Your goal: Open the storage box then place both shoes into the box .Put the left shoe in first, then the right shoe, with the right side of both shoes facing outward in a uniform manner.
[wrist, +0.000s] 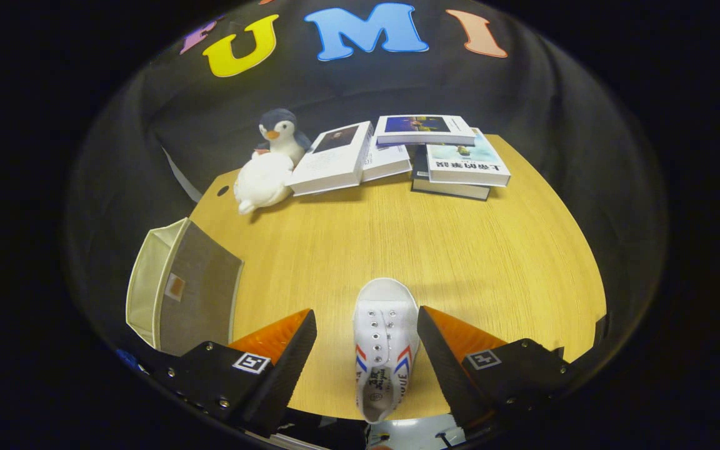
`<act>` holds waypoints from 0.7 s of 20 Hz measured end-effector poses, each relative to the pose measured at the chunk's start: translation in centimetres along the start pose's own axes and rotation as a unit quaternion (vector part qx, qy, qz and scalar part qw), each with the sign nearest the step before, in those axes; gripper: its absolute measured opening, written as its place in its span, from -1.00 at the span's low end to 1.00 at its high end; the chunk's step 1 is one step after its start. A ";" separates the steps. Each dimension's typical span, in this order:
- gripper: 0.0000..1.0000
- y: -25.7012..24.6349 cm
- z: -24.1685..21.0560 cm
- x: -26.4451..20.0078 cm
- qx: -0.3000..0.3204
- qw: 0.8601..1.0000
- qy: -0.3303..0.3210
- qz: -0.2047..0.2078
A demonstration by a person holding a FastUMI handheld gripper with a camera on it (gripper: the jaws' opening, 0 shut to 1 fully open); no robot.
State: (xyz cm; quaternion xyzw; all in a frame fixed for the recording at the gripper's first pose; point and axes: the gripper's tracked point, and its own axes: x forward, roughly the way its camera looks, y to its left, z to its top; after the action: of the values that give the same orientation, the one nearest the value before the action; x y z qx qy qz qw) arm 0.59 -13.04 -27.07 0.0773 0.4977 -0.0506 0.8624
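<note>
A small white canvas shoe (385,340) with red and blue side stripes lies on the wooden table (435,244), toe pointing away from me. It lies between my two fingers; my gripper (366,325) is open, and gaps show on both sides of the shoe. The storage box (179,290), cream-sided with a grey panel turned toward me, stands off the table's left edge, left of my left finger (285,356). I cannot tell how its lid stands. One shoe is in view.
At the far edge of the table lie several stacked books (410,156). Left of them sit a penguin plush (282,134) and a white plush (264,181). Bare wood spreads between the shoe and the books.
</note>
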 end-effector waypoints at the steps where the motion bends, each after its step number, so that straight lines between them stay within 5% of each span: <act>1: 0.96 -0.7 -0.4 0.4 0.002 1.000 0.007 -0.003; 14: 0.96 -5.3 -7.2 4.2 -0.022 0.992 0.120 -0.034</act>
State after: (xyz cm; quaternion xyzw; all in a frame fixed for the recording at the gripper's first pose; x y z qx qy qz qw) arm -4.29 -16.97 -34.64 0.0474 0.6006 -0.0591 0.7959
